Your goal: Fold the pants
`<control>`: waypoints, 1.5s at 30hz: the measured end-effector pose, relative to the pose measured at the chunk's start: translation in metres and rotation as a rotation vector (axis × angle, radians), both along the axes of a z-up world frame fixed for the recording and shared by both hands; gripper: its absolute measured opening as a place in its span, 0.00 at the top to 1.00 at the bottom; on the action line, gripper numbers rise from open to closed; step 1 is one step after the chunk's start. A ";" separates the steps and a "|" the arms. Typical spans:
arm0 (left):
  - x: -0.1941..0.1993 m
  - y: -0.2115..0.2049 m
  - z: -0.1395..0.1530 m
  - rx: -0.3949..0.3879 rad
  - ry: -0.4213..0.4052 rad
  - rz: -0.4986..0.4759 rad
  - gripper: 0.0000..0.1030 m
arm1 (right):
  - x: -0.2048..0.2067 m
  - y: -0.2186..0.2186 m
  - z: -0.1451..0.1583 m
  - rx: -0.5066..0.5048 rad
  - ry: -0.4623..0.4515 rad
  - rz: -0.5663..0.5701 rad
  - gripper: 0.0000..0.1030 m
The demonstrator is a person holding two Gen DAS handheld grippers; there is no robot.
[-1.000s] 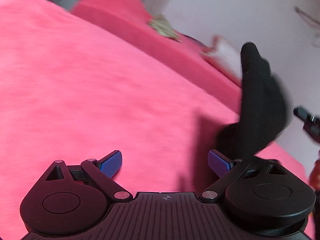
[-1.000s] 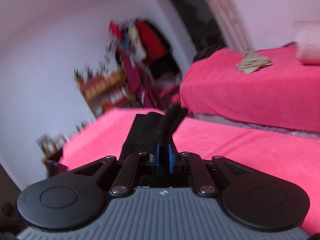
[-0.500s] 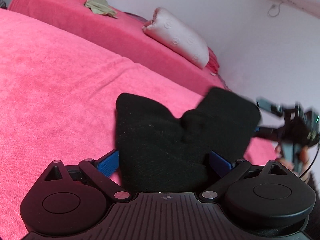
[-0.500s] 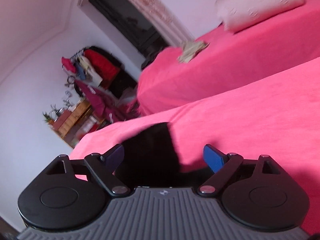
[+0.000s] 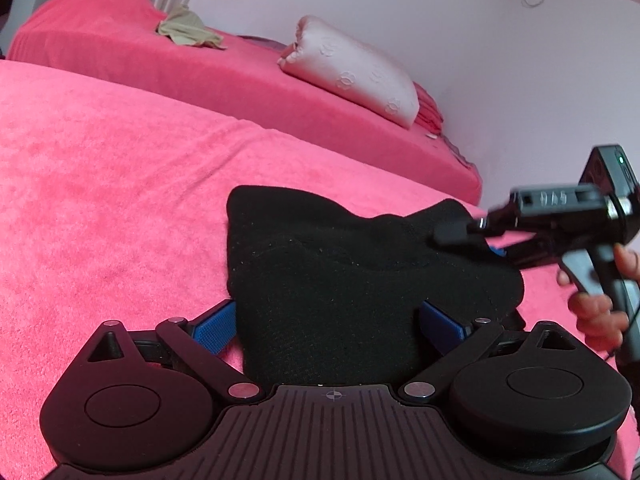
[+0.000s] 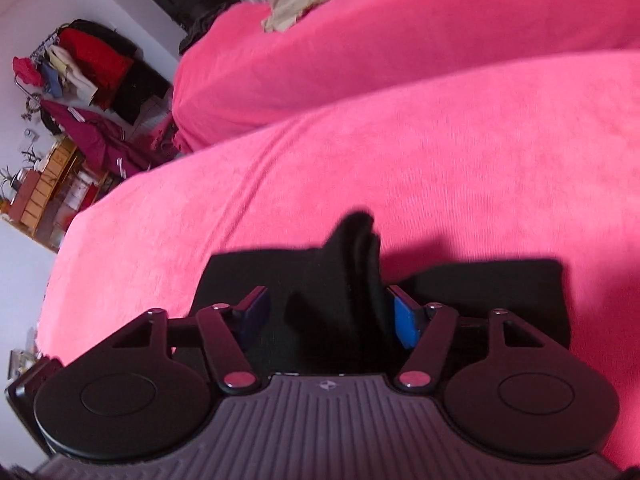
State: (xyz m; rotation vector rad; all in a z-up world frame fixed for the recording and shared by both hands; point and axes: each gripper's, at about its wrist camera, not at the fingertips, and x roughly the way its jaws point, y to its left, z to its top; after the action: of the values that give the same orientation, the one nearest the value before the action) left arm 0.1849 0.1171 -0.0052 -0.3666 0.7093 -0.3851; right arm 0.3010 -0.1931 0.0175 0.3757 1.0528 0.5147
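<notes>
The pants are plain black on a hot-pink bedspread. Both grippers are black with blue pads. The pillow is pale pink with an embossed flower pattern; a beige cloth lies on pink.

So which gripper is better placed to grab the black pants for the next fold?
Right gripper: its jaws are closing around a raised ridge of the black pants. The left gripper straddles a broad bunch, jaws wide.
</notes>
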 end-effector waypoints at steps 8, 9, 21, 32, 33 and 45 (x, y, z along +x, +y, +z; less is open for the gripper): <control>-0.013 0.001 0.023 -0.062 -0.019 -0.025 0.00 | -0.056 -0.023 0.067 0.054 -0.321 -0.011 0.82; -0.015 -0.001 0.027 -0.065 -0.029 -0.040 0.00 | -0.066 -0.033 0.074 0.050 -0.358 -0.029 0.82; 0.014 -0.027 0.045 0.032 0.008 0.044 0.00 | -0.089 -0.069 0.023 -0.181 -0.413 -0.265 0.37; 0.041 -0.020 -0.008 0.059 0.250 0.047 0.00 | -0.080 -0.065 -0.012 -0.283 -0.289 -0.187 0.02; 0.043 -0.021 -0.008 0.058 0.256 0.042 0.00 | -0.079 -0.071 -0.014 -0.253 -0.265 -0.190 0.02; 0.058 -0.052 -0.001 -0.043 0.211 -0.054 0.00 | -0.070 -0.080 -0.033 0.073 -0.212 -0.265 0.41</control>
State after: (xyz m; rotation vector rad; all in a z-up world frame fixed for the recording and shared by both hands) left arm 0.2428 0.0650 -0.0064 -0.4334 0.9200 -0.4167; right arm 0.2307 -0.2734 -0.0157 0.5056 0.7670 0.3465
